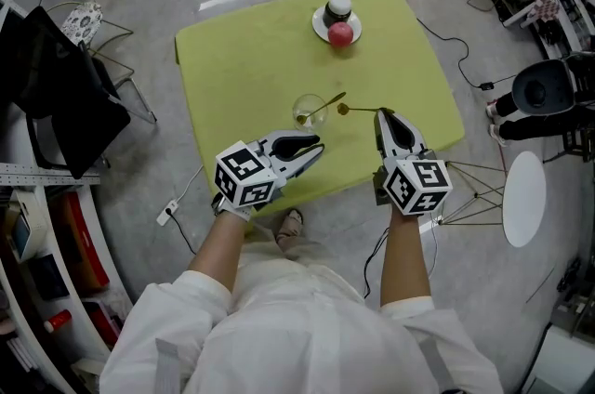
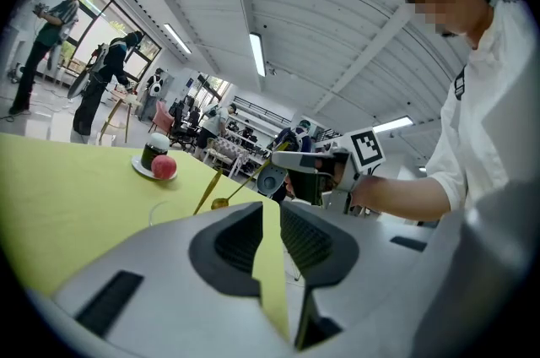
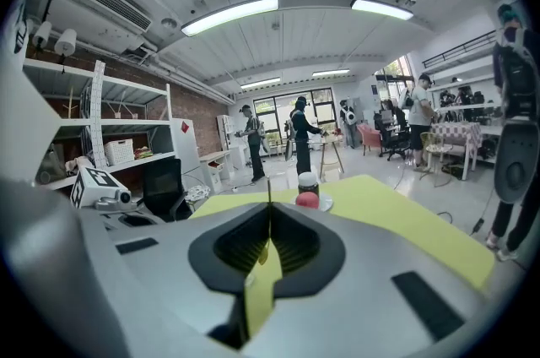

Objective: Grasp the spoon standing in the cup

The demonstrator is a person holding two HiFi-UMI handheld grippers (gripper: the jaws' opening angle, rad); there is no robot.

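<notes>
Your right gripper (image 1: pixel 383 114) is clamped on 1 slim gold metal spoon (image 1: pixel 358 110), level at 3 o'clock of the clear glass cup (image 1: pixel 307 111) (a 2nd gold spoon (image 1: pixel 330 102) stands inside). Your left gripper (image 1: pixel 319 147), jaws slightly parted and empty, waits at 6 o'clock.

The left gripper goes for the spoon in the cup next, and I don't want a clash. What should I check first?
1. Spoon standing in the cup: ok, it leans with its handle up toward the far right.
2. Cup upright on the table: ok.
3. Left gripper open and empty: ok, jaws apart, nothing between them.
4. Right gripper clear of the cup: not ok, it is shut on a second spoon whose bowl is close beside the cup.
5. Plate out of the way: ok, at the table's far edge.
</notes>
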